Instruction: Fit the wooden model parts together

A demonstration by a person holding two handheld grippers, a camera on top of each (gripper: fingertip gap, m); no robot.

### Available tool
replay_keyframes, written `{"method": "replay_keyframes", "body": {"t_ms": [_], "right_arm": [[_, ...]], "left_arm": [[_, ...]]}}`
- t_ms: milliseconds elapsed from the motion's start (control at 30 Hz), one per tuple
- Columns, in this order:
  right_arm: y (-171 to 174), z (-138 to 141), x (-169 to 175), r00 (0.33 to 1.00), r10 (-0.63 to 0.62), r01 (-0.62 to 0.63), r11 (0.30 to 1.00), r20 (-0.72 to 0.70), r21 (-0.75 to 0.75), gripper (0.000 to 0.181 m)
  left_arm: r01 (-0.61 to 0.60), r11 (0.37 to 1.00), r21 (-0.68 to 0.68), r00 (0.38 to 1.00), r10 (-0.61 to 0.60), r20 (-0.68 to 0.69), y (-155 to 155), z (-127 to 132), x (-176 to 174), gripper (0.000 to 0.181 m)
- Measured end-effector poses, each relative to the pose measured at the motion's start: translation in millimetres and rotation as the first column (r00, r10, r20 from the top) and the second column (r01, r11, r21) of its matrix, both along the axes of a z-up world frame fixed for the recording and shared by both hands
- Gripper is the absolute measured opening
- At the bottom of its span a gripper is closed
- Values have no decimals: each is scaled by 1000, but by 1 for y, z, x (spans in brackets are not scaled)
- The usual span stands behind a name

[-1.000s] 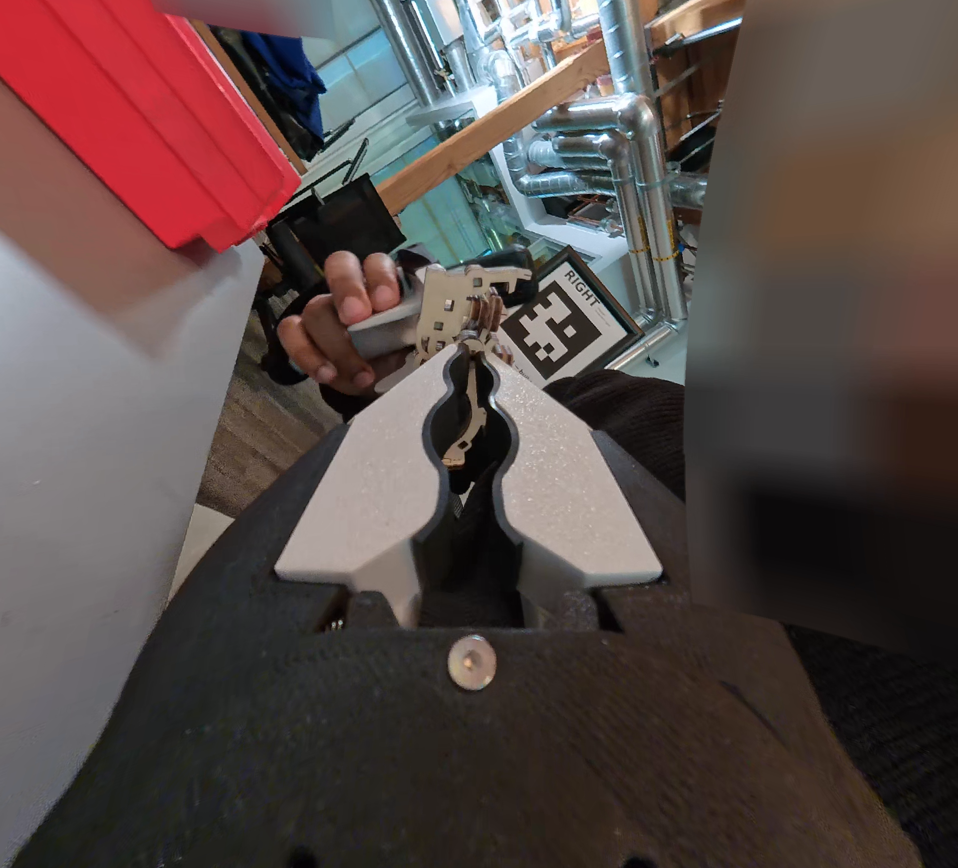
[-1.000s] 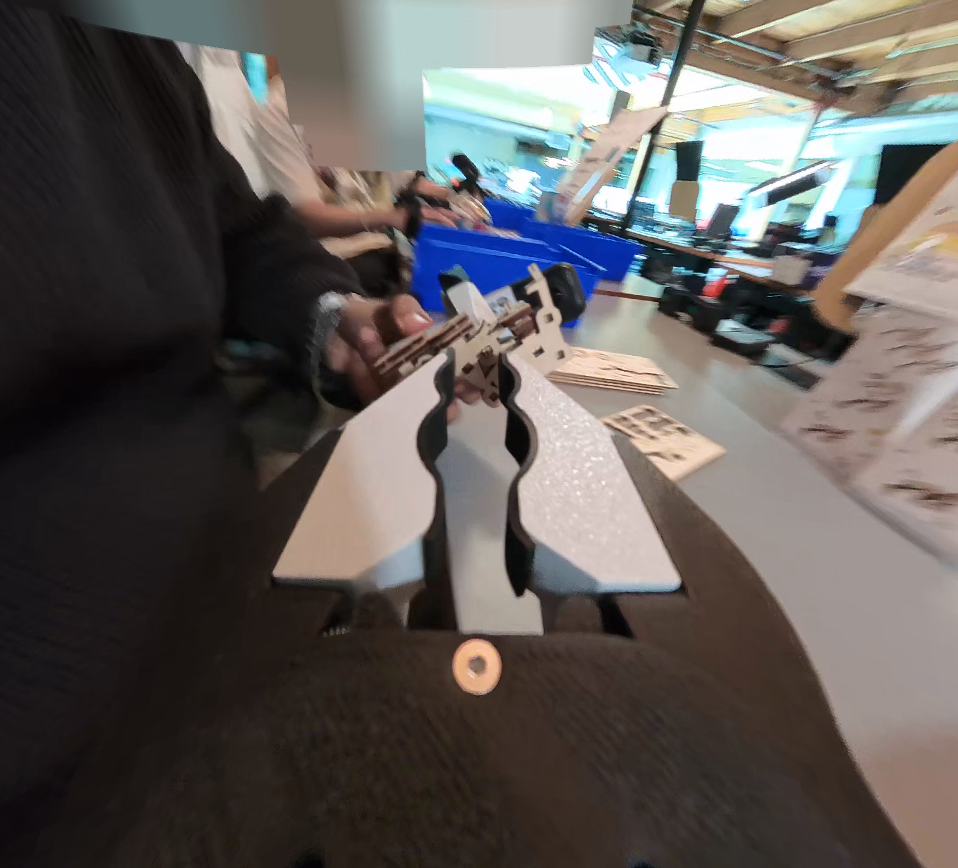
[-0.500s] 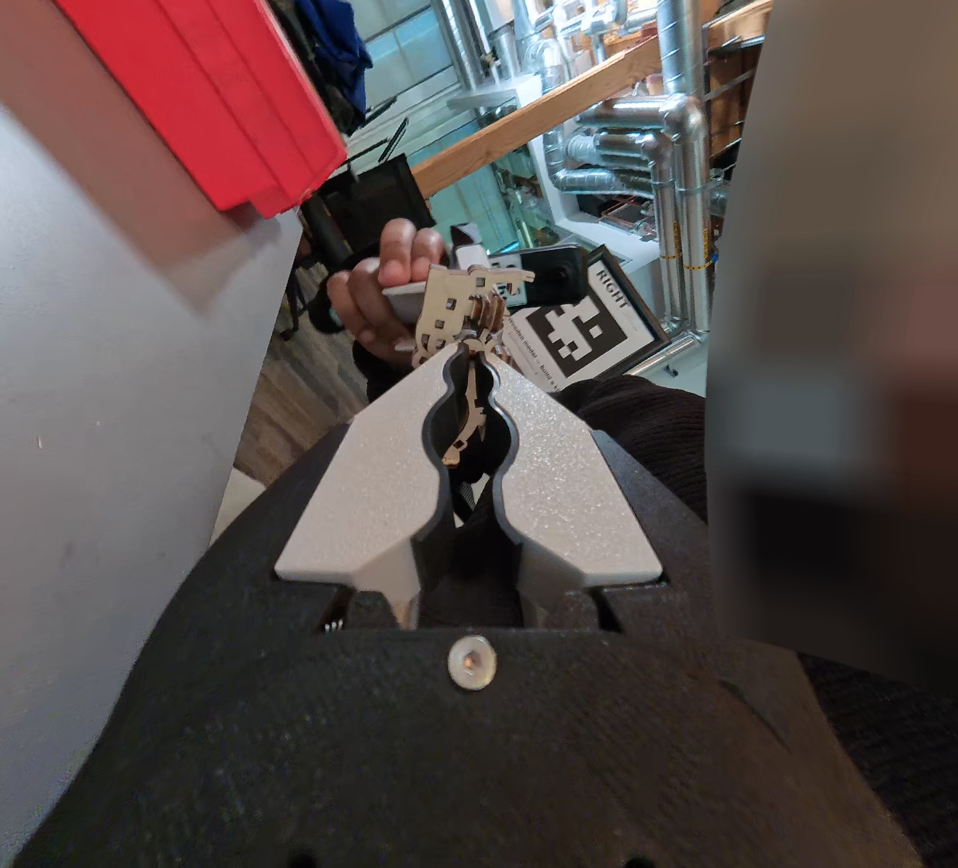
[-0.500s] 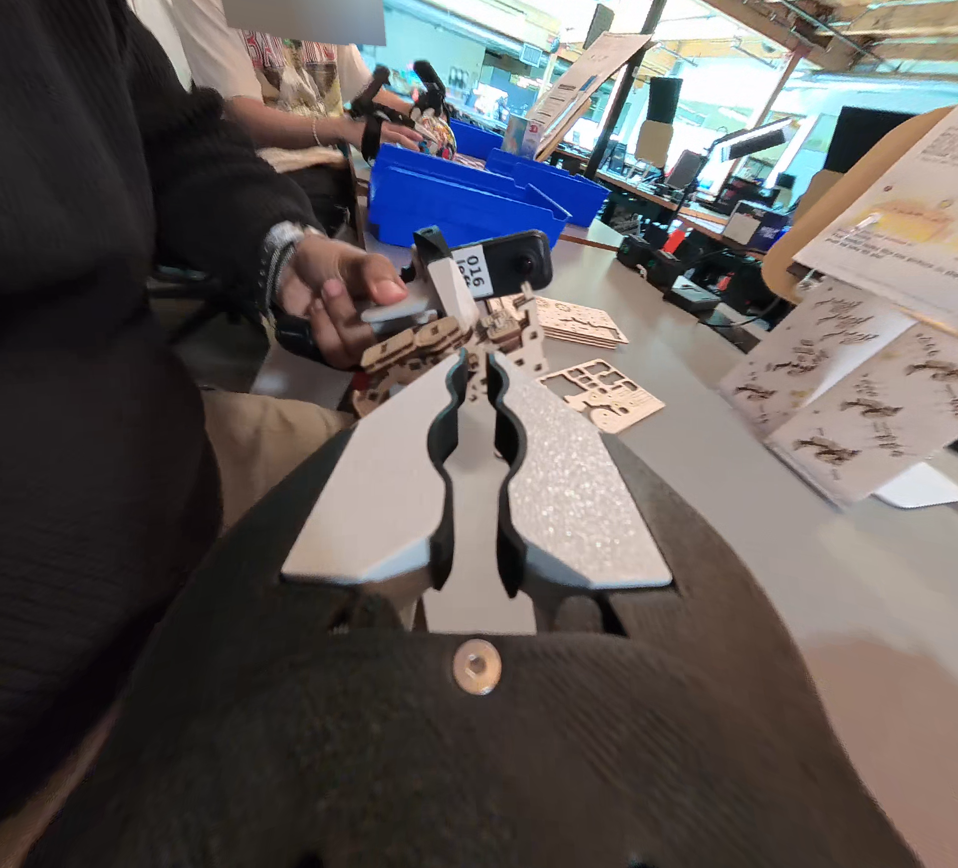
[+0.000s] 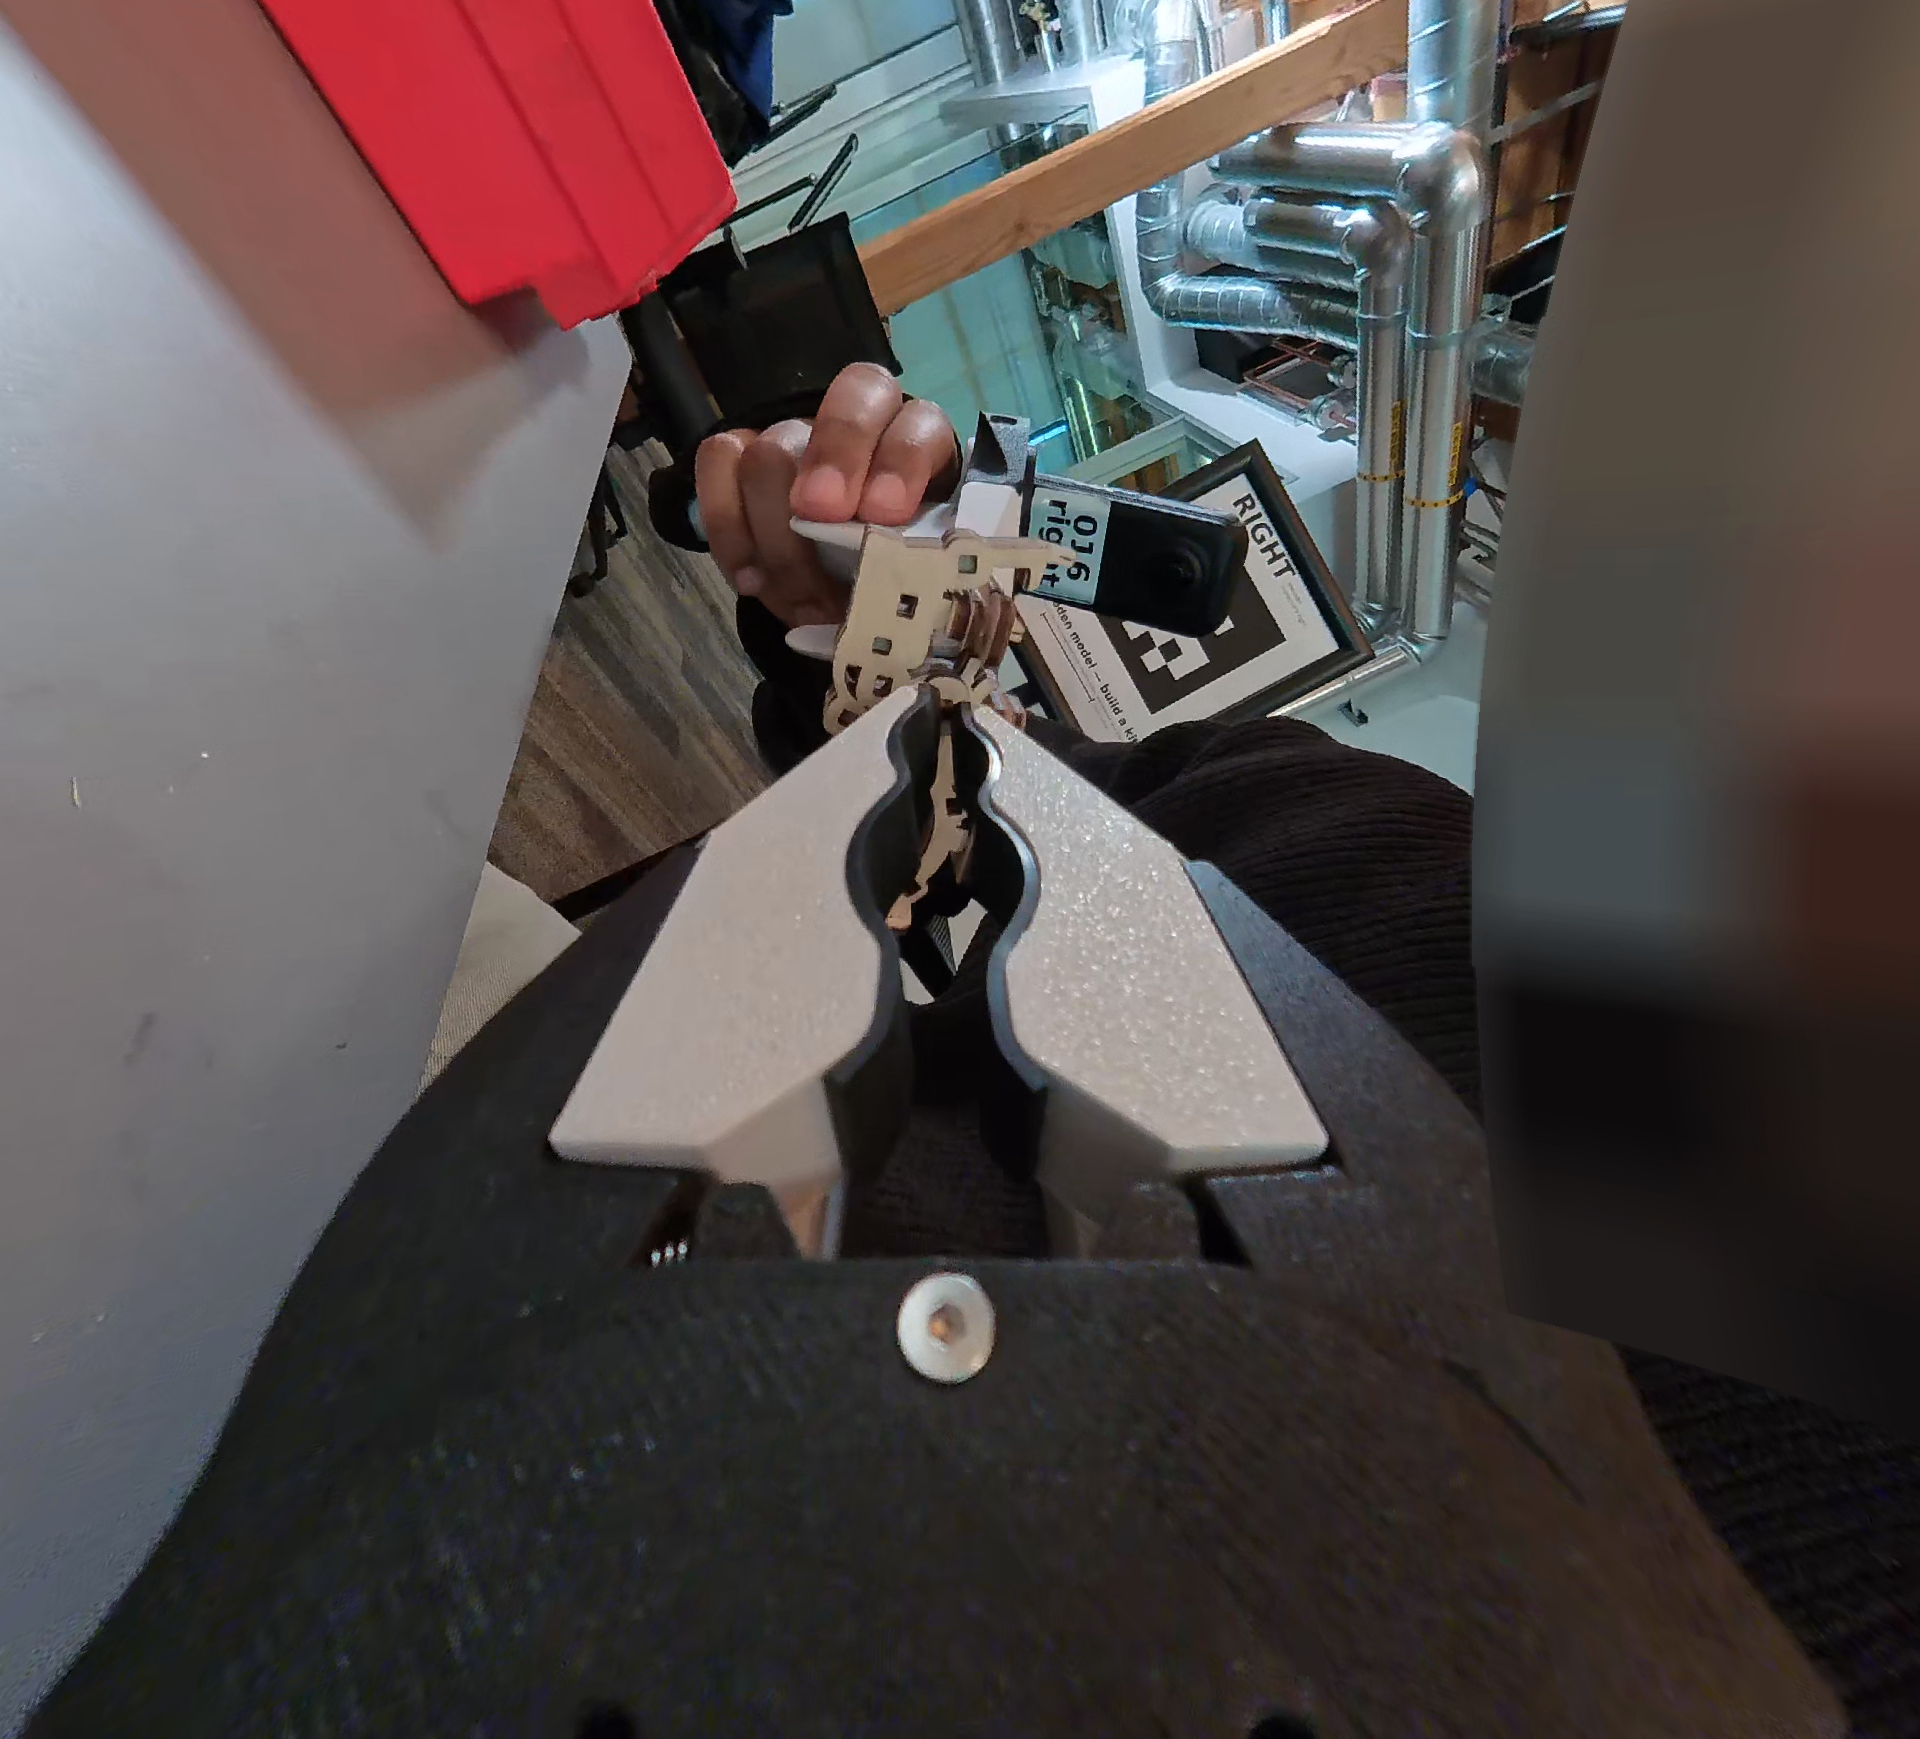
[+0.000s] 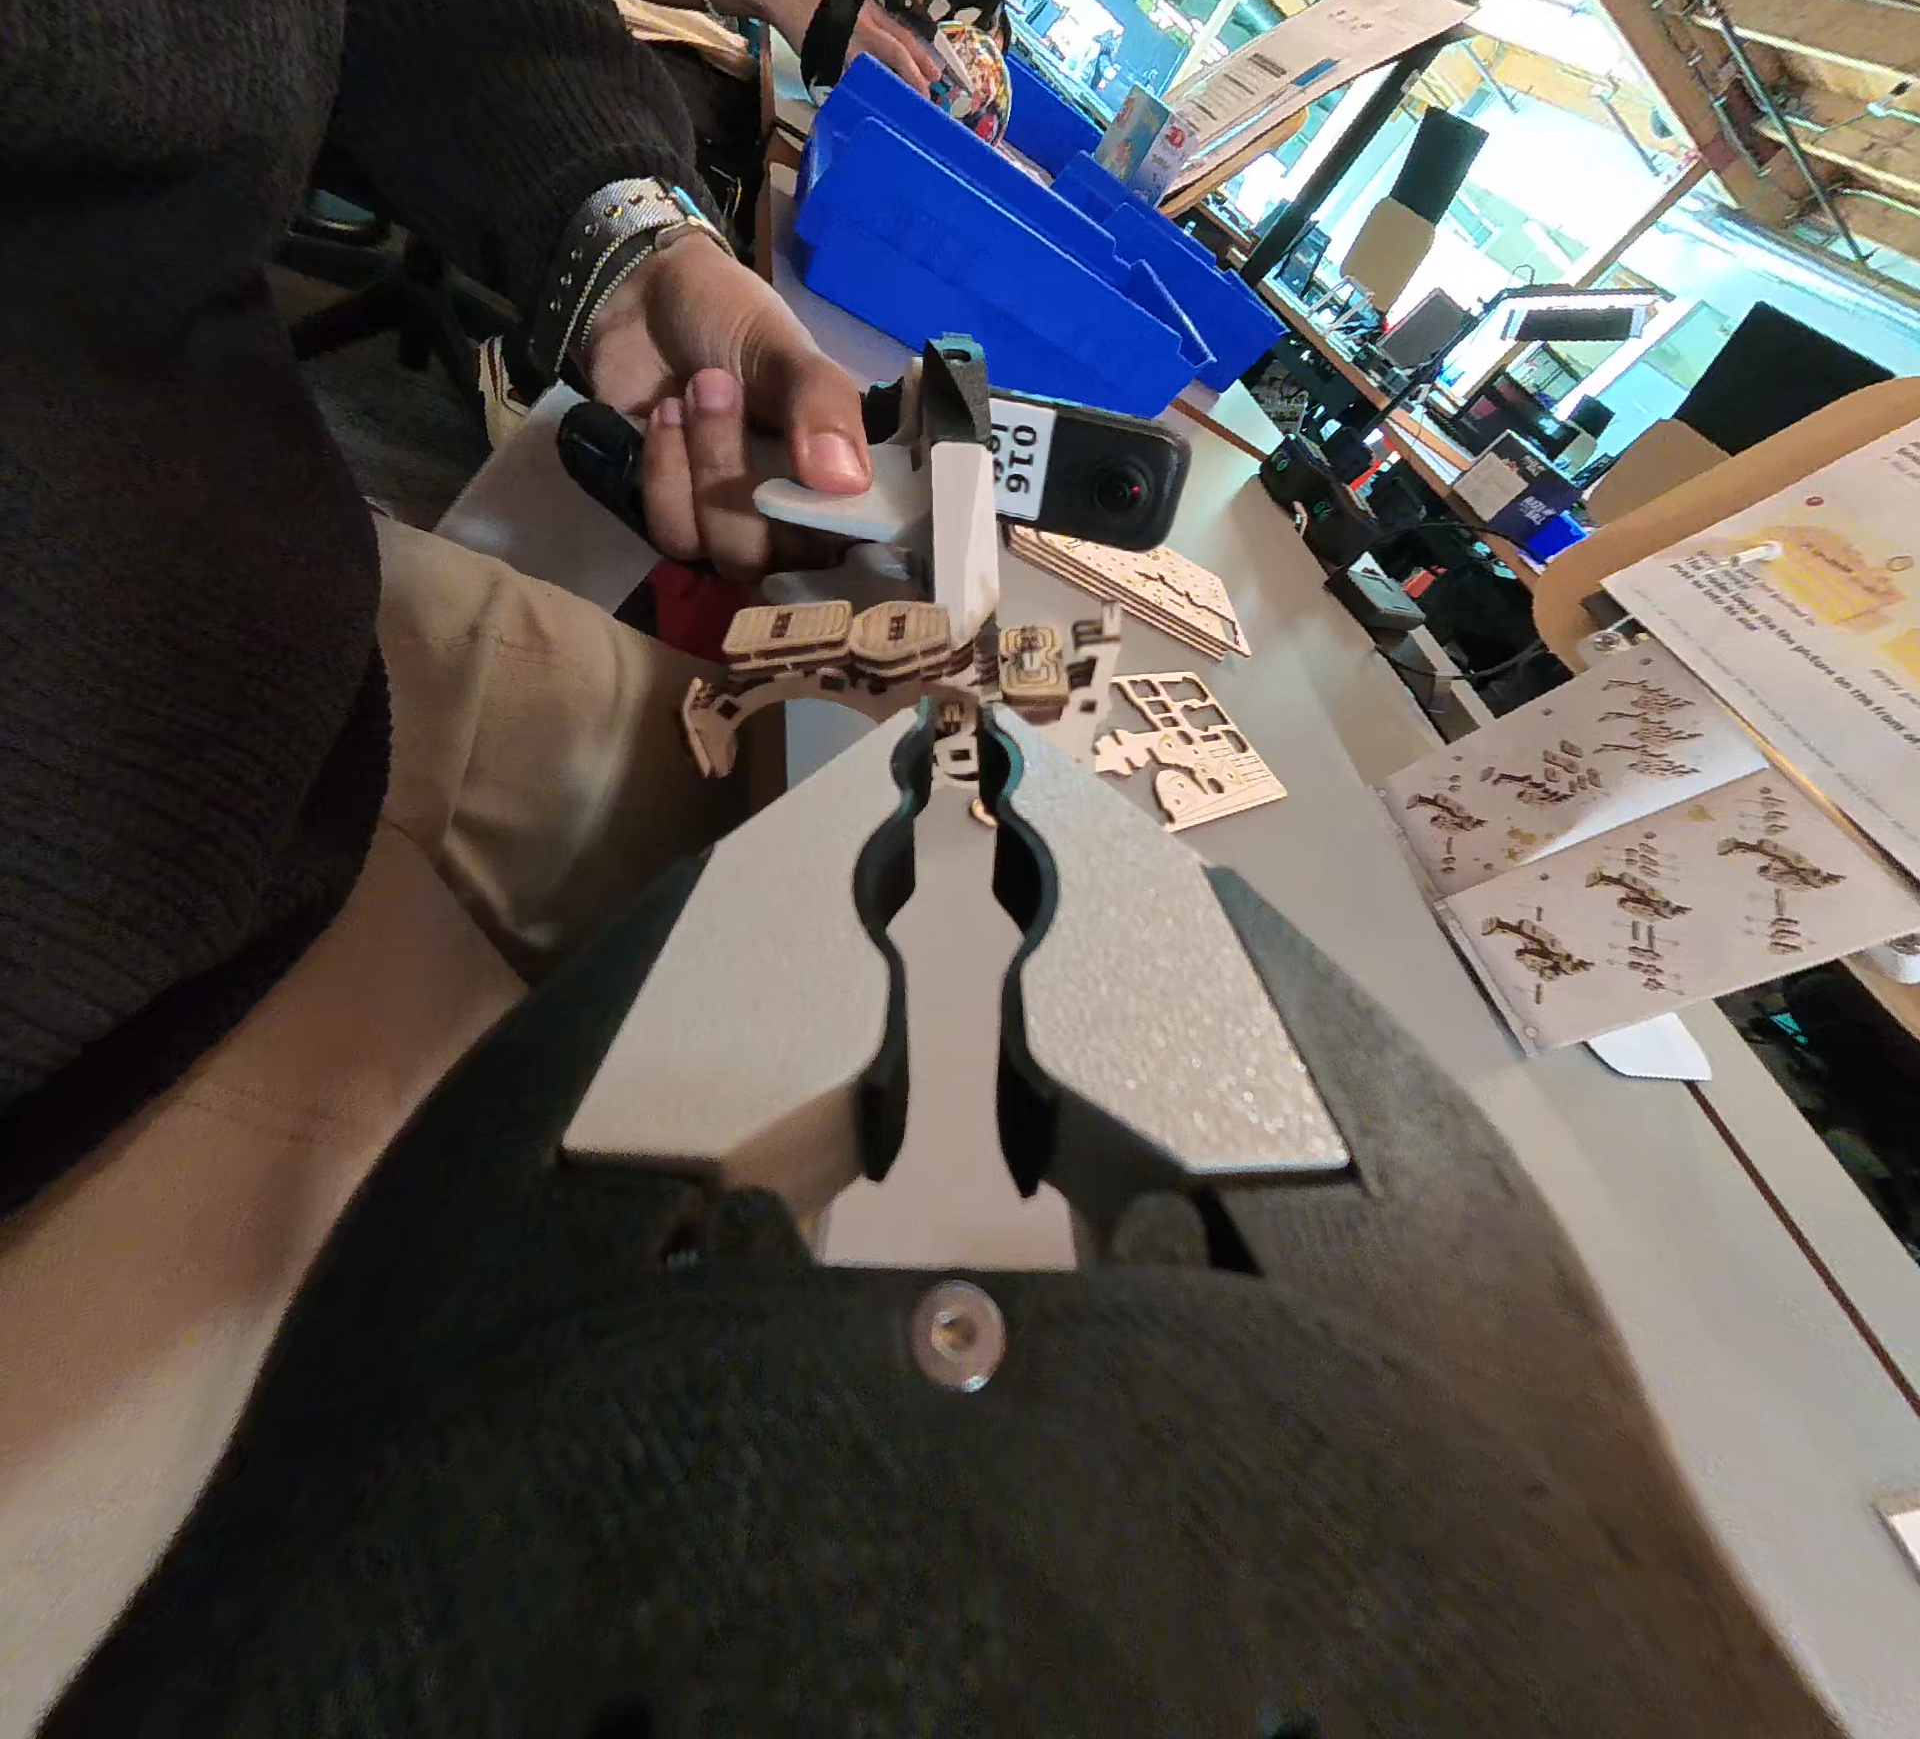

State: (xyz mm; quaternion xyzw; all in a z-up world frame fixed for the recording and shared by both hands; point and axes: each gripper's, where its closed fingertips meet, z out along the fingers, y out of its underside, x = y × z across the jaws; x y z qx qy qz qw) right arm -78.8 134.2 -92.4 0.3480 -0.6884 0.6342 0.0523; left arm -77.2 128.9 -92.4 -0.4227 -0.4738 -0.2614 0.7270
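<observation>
A half-built wooden model (image 6: 883,650) of light laser-cut plywood hangs in the air between both grippers. My right gripper (image 6: 951,728) is shut on a tab at its underside. My left gripper (image 5: 945,718) is shut on a thin wooden part (image 5: 940,816) of the same model (image 5: 909,614). In the right wrist view, a white finger (image 6: 961,526) of the left gripper comes down onto the model's top, with a hand (image 6: 727,432) on its handle. In the left wrist view, the right gripper's camera (image 5: 1132,567) and hand (image 5: 821,484) show just behind the model.
Cut-out wooden sheets (image 6: 1184,754) and a stack of them (image 6: 1127,577) lie on the grey table (image 6: 1351,941). Instruction sheets (image 6: 1621,837) lie at the right. Blue bins (image 6: 987,266) stand behind. A red bin (image 5: 416,27) and a framed marker sign (image 5: 1236,619) show in the left wrist view. Both grippers' tips are close together, under 4 cm apart.
Both views have tilted while the model stays gripped. The right jaws have narrowed on the model. The right view now looks lower, onto the table and sheets.
</observation>
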Motion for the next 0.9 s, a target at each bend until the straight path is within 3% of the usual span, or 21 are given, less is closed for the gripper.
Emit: {"method": "replay_keyframes", "body": {"t_ms": [700, 900], "right_arm": [[-1, -1, 3, 1000, 2, -2, 1000, -17, -8, 3], [-2, 4, 1, 1000, -8, 8, 1000, 0, -26, 2]], "left_arm": [[13, 999, 32, 1000, -13, 0, 2, 4, 2, 1], [-29, 999, 18, 998, 30, -47, 0, 10, 0, 9]]}}
